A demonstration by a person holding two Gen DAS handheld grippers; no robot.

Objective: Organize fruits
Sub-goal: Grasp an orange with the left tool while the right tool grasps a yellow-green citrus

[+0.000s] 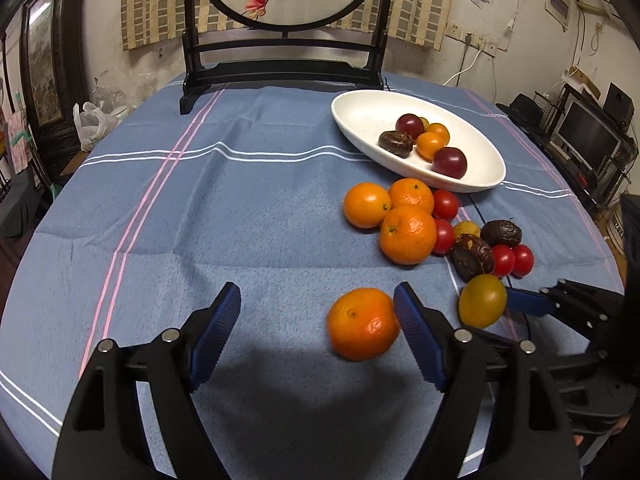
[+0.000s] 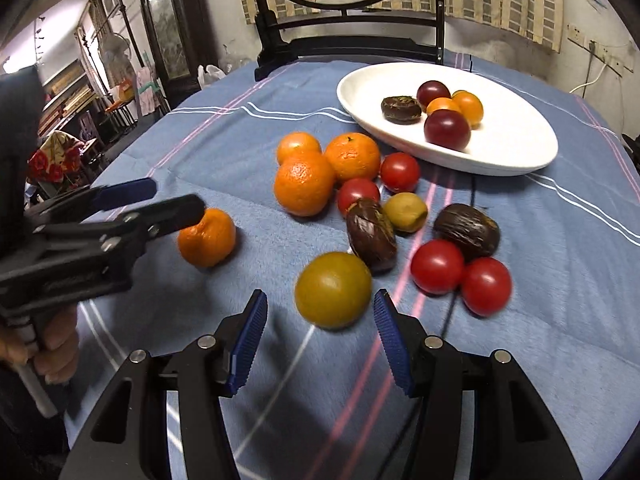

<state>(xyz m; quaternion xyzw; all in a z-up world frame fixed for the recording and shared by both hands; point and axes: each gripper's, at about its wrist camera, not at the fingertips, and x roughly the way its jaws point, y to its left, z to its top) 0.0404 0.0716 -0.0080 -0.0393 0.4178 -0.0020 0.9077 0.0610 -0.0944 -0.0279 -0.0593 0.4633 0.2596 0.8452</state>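
1. The left gripper (image 1: 318, 312) gapes wide; a mandarin (image 1: 362, 324) sits low centre, against its right finger.
2. The right gripper (image 2: 320, 318) is open around a green fruit (image 2: 333, 289) at lower centre.
3. Loose fruit lies mid-frame; the dish (image 2: 516, 148) sits upper right on the bench (image 1: 200, 220).

white dish (image 1: 360, 112) | blue striped tablecloth (image 1: 240, 220) | orange mandarin (image 1: 362, 324)
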